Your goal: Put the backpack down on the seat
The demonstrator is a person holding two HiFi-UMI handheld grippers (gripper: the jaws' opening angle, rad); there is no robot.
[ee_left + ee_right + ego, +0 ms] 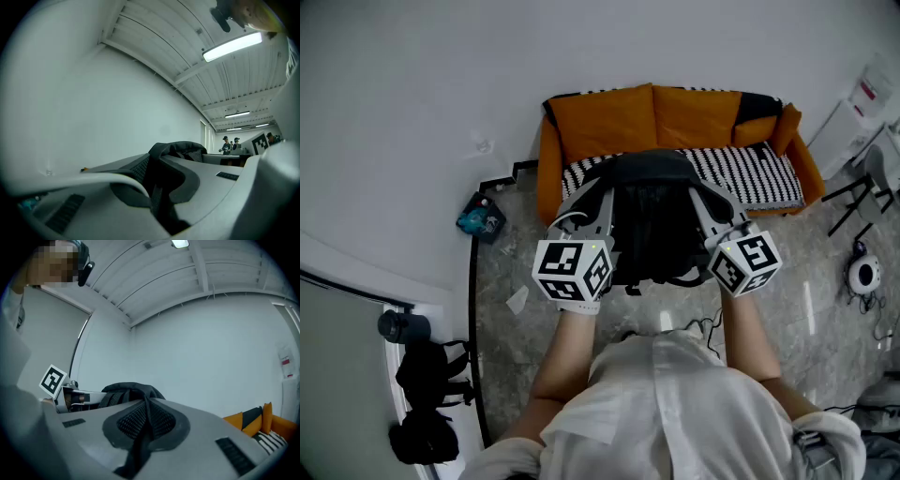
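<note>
Held the backpack (654, 225) up at the front edge of the sofa (609, 117), fingers of left gripper (592, 199) and right gripper (711, 199) each pinched tight on a black strap (160, 197); probably needed carrying forward over the striped seat (750, 173) and lowering level, bottom first, before any release.

The backpack (654, 230) is black, with black mesh weave on its straps. The left claw (584, 204) and right claw (719, 208) are grey, patterned with black-and-white squares. The sofa (609, 122) is orange with a black patch, and its seat cover (750, 173) is striped black and white. The floor (511, 323) is marbled grey, the wall (412, 94) white, the shirt (675, 403) white, and a small item (481, 217) teal.
</note>
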